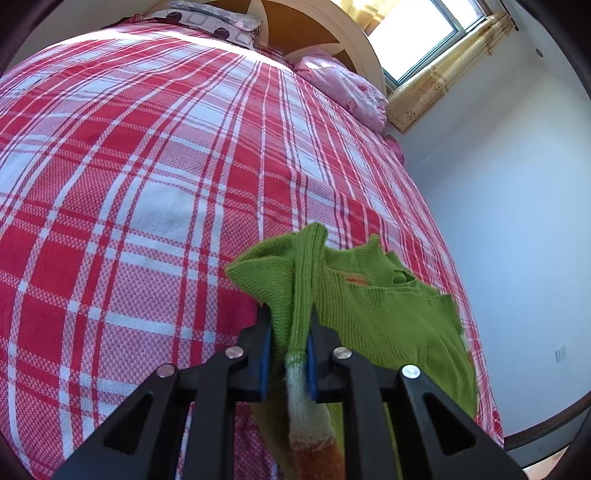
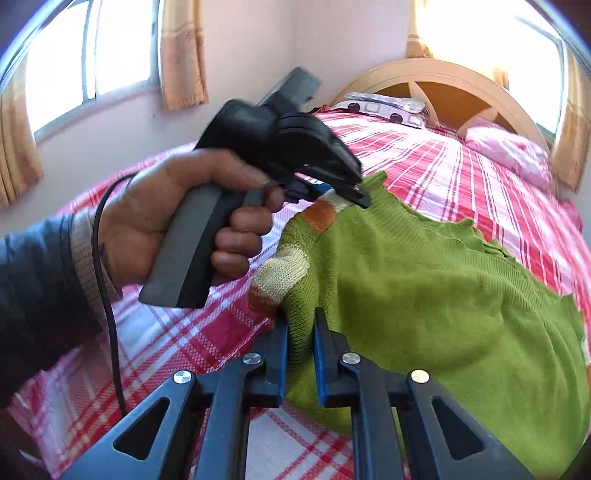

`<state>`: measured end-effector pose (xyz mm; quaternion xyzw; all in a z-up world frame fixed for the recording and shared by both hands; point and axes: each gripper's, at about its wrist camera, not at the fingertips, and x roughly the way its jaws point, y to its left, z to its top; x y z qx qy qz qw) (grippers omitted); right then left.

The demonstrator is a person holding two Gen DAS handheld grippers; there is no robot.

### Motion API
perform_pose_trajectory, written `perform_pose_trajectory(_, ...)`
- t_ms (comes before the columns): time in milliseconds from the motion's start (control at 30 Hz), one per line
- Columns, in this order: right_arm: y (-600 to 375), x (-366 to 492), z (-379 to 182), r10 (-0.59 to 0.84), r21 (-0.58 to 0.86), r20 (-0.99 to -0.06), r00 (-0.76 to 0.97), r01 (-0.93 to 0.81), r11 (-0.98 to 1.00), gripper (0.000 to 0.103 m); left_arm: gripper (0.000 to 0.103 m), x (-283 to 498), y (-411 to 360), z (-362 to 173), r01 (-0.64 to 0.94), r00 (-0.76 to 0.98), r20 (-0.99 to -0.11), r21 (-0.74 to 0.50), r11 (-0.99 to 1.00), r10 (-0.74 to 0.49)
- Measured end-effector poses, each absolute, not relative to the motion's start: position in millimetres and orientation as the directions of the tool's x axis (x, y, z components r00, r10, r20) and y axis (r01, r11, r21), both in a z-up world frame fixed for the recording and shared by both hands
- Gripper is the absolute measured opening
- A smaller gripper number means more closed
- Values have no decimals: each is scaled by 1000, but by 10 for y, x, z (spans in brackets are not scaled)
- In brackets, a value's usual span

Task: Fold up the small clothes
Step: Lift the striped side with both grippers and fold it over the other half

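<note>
The big bed (image 1: 147, 184) with its red checked cover fills most of what I see. The green sweater (image 2: 443, 295) lies on the bed near the foot end, far from the pillows (image 1: 214, 22), with its neck hole toward them. My left gripper (image 2: 345, 195) is clenched on one striped sleeve end, and my right gripper (image 2: 300, 325) is clenched on the sweater's edge by the other striped cuff (image 2: 282, 273). Both grips sit on the same side. The rest of the sweater spreads away from them, so I think I should pull that side across.
</note>
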<state>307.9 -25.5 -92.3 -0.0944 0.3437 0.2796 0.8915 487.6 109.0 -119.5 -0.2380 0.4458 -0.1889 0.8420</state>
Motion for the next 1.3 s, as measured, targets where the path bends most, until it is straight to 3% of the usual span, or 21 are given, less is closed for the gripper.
perform_pose_trajectory(667, -1515, 2977, -460, 509, 239, -529, 680, -456, 857, 11, 15, 4771, 165, -284, 244, 586, -568, -557, 794, -578)
perform_pose_trajectory(1300, -2811, 2836, -628, 495, 405, -541, 680, -306, 862, 10, 15, 4817, -1270, -231, 387, 477, -621, -486, 783, -621)
